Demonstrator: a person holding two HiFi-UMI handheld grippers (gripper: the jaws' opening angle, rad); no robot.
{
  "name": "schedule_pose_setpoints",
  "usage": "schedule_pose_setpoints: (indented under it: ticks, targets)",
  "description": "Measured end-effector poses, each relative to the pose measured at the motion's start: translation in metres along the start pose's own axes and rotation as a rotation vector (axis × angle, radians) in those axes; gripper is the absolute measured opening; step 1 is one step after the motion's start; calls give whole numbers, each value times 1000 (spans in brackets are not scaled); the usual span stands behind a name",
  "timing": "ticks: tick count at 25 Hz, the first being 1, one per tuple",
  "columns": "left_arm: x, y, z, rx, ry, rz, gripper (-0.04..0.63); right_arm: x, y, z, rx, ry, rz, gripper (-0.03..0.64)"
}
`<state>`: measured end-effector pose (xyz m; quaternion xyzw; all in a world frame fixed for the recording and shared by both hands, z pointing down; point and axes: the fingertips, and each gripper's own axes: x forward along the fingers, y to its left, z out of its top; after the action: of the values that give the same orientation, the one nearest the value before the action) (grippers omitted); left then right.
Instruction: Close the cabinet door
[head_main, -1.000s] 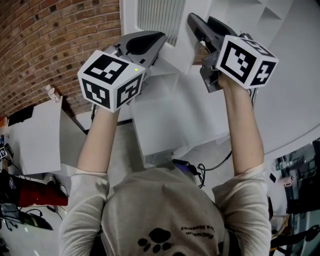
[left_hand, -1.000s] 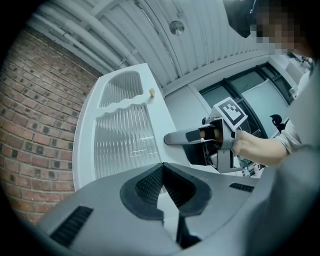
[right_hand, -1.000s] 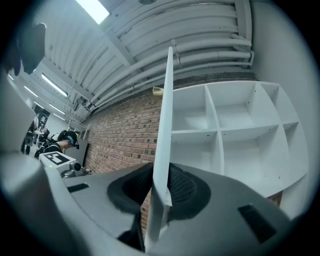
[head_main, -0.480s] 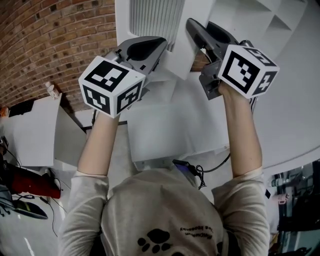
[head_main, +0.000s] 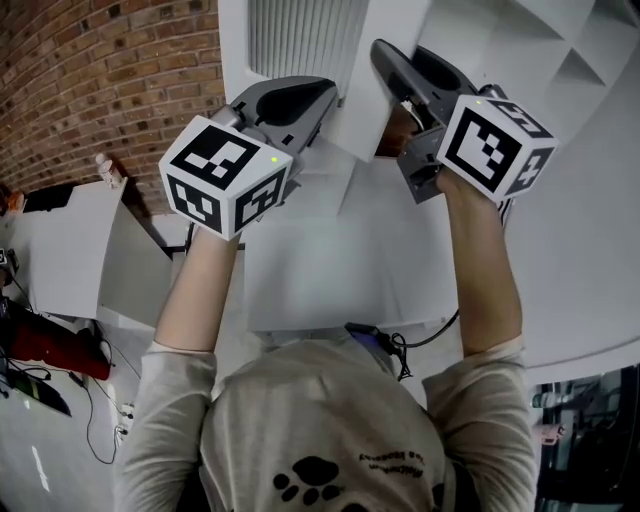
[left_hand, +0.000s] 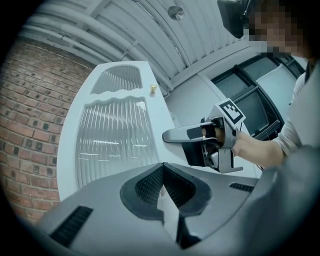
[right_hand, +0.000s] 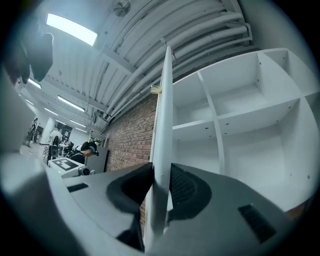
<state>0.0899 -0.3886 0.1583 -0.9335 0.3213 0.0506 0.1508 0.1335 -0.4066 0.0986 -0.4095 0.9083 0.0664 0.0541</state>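
Note:
The white cabinet door (head_main: 375, 95) has a ribbed glass panel (head_main: 295, 40) and a small brass knob (left_hand: 153, 88). It stands ajar in front of the open white cabinet (head_main: 500, 40). My right gripper (head_main: 385, 55) grips the door's free edge (right_hand: 162, 125), one pad on each face. Its jaws have just been opening a little with the edge still between them. My left gripper (head_main: 322, 92) is shut with nothing in it, its tip close against the door's outer face (left_hand: 115, 140). In the left gripper view, the right gripper (left_hand: 167, 136) reaches in from the right onto the door's edge.
A brick wall (head_main: 100, 80) runs along the left. Below it stand a white box (head_main: 60, 260) and a red object (head_main: 50, 345). Cables (head_main: 400, 345) lie near my body. The cabinet's bare shelves (right_hand: 240, 130) fill the right side. A few people (right_hand: 90, 147) are far off.
Both grippers have travelled level together with the door. More of the cabinet's shelves shows at the top right of the head view. The right gripper has kept the door's edge.

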Motion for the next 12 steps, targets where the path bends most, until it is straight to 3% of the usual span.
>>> schedule_pose_setpoints:
  ticks: [12]
  targets:
    - [38, 5, -15, 10, 22, 84, 7, 10, -32, -7, 14, -6, 111, 100]
